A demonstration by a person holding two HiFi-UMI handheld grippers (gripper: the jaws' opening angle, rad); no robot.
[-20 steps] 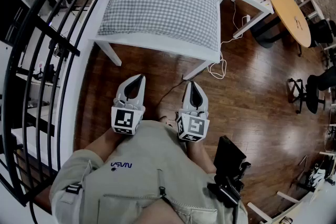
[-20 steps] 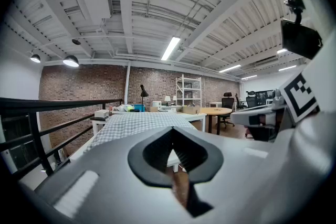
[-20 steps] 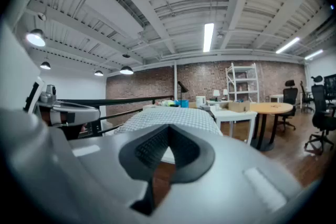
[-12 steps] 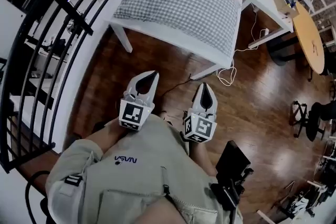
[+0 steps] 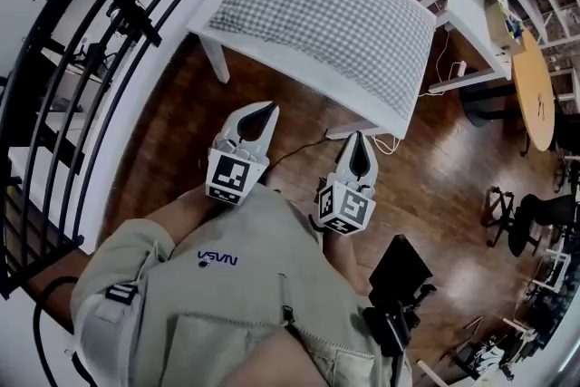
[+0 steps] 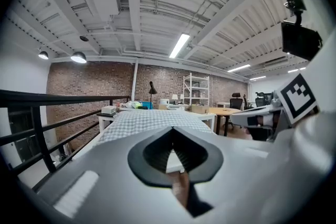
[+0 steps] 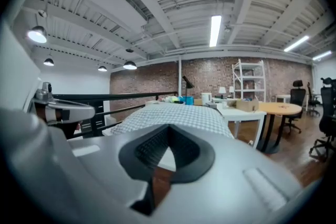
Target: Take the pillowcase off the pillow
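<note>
Checked pillow [image 5: 331, 4], near end hidden in gripper views, left claw [image 5: 268, 110] and right claw [image 5: 357, 139] clenched, empty

White table [image 5: 299, 72] on wood floor [image 5: 435, 186], black railing [image 6: 52, 98] along its left, white cable [image 5: 385, 143] by one leg, round wooden table [image 5: 535, 91] and office chair [image 5: 535, 217] off right.

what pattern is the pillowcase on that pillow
A small grey-and-white check, gingham style, on the pillowcase; it shows best in the head view.
</note>
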